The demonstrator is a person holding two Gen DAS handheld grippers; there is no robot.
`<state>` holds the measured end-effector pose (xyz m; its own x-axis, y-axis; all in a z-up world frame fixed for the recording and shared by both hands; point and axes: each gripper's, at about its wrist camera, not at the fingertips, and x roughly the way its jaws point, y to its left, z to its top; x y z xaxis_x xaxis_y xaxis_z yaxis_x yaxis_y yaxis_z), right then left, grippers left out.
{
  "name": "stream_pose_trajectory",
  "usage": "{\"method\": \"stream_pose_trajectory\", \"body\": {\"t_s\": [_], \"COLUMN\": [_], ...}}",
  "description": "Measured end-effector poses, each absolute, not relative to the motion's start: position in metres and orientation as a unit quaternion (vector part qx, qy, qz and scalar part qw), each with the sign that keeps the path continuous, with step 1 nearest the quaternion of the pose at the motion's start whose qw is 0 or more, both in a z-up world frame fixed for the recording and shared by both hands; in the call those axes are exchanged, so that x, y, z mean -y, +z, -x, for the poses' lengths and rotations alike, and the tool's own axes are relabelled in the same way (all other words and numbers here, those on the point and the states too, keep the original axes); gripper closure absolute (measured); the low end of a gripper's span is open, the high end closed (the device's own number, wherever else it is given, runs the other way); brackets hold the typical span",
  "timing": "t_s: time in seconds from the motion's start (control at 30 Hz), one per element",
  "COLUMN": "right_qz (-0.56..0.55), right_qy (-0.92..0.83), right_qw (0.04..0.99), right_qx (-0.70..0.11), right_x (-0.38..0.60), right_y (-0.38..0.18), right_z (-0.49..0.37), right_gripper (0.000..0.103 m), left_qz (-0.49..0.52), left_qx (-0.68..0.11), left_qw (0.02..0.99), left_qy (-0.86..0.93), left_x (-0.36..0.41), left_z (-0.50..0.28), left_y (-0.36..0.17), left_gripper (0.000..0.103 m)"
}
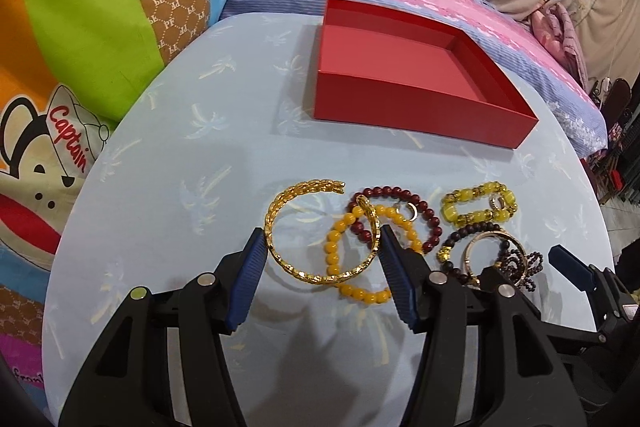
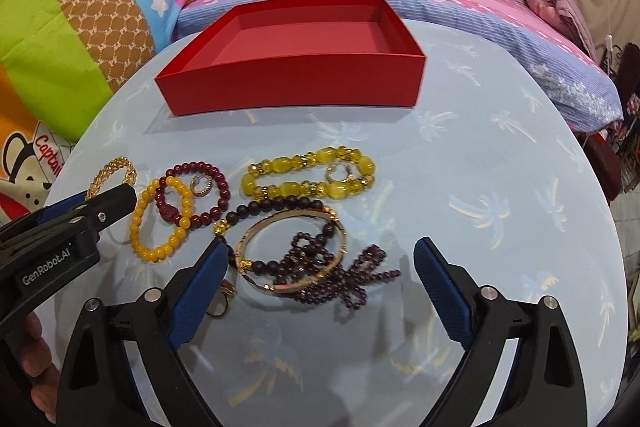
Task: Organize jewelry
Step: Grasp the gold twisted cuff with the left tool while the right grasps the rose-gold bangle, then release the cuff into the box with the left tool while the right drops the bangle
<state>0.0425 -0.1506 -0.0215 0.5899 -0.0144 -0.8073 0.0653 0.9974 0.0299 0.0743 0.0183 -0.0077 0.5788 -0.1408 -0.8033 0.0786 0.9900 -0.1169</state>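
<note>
Left wrist view: left gripper [image 1: 322,251] clamped across gold bangle [image 1: 320,233], pads pressing opposite sides of rim, likely first pick; yellow bead bracelet [image 1: 360,255] partly under bangle between jaws; empty red box [image 1: 420,115] well beyond jaws, presumably destination

Right wrist view: right gripper [image 2: 320,287] jaws wide apart, nothing held, straddling thin gold bangle [image 2: 290,249] tangled with purple bead strand [image 2: 340,275], seemingly lining up next grab
</note>
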Motion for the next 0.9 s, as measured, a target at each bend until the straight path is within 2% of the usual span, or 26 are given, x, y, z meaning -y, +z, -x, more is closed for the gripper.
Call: {"method": "stream_pose_trajectory", "body": {"t_s": [0.2,0.27,0.9], "right_qz": [-0.012,-0.008,-0.04], "right_qy": [-0.013,-0.011,0.005], "right_qw": [0.889,0.887,0.893], "right_qx": [-0.457,-0.462,-0.449], "right_x": [0.141,0.14,0.154], "right_y": [-0.027,-0.031,-0.021], "right_z": [-0.055,-0.058,-0.046], "right_gripper": [0.026,0.033,0.043], "left_qz": [0.033,0.031,0.029], "left_qx": [-0.458,-0.461,-0.461], "left_qw": [0.886,0.885,0.884], "left_qy": [-0.06,-0.062,-0.07], "left_x": [-0.02,-0.018,-0.012], "left_z": [-0.078,-0.08,-0.078], "left_y": [-0.011,-0.013,-0.012], "left_gripper": [0.049,0.049,0.049]}}
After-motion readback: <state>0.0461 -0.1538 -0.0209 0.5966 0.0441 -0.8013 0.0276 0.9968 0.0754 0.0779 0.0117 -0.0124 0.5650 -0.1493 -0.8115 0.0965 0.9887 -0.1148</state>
